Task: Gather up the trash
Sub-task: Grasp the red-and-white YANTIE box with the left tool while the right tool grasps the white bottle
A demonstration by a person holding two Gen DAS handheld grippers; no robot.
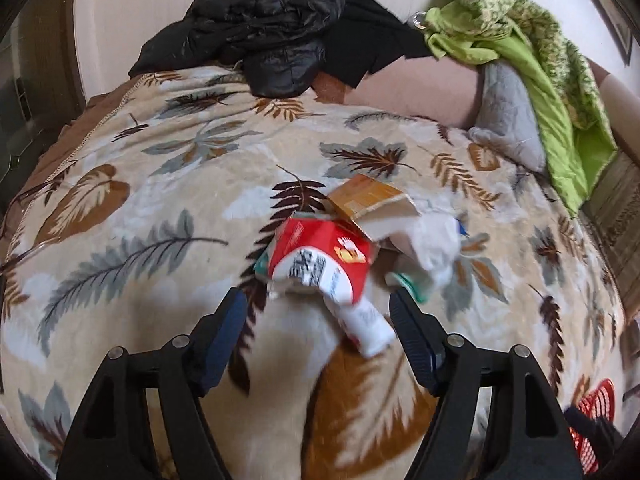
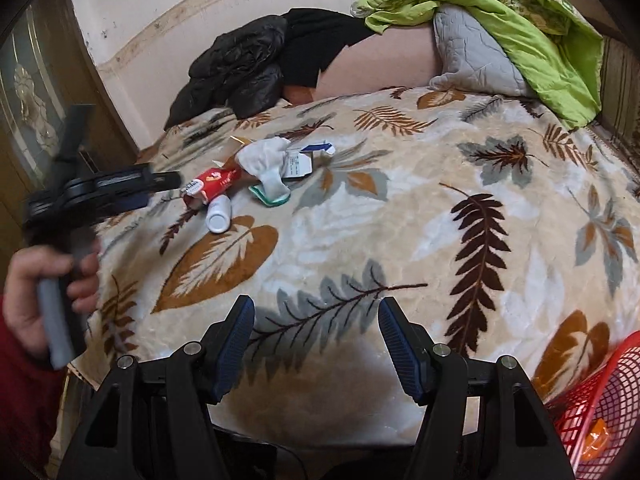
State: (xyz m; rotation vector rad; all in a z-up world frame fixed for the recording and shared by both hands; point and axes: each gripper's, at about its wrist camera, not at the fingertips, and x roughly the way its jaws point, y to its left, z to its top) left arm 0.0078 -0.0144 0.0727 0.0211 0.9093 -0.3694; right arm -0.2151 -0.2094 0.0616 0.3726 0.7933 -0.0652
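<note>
A pile of trash lies on the leaf-patterned blanket (image 1: 160,208): a red and white carton (image 1: 320,260), a small white bottle (image 1: 366,326), an orange cardboard piece (image 1: 368,196) and crumpled white tissue (image 1: 432,244). My left gripper (image 1: 318,300) is open, its jaws just in front of the carton and astride the bottle. In the right wrist view the same pile shows the carton (image 2: 212,186), the bottle (image 2: 218,214) and the tissue (image 2: 264,160), with the left gripper (image 2: 160,184) beside it. My right gripper (image 2: 316,308) is open and empty above the blanket (image 2: 400,220).
A red mesh basket (image 2: 600,412) stands at the bed's near right edge, also in the left wrist view (image 1: 592,412). A black jacket (image 1: 264,36), a grey pillow (image 1: 508,116) and a green quilt (image 1: 552,72) lie at the bed's far side. A wooden cabinet (image 2: 36,92) stands left.
</note>
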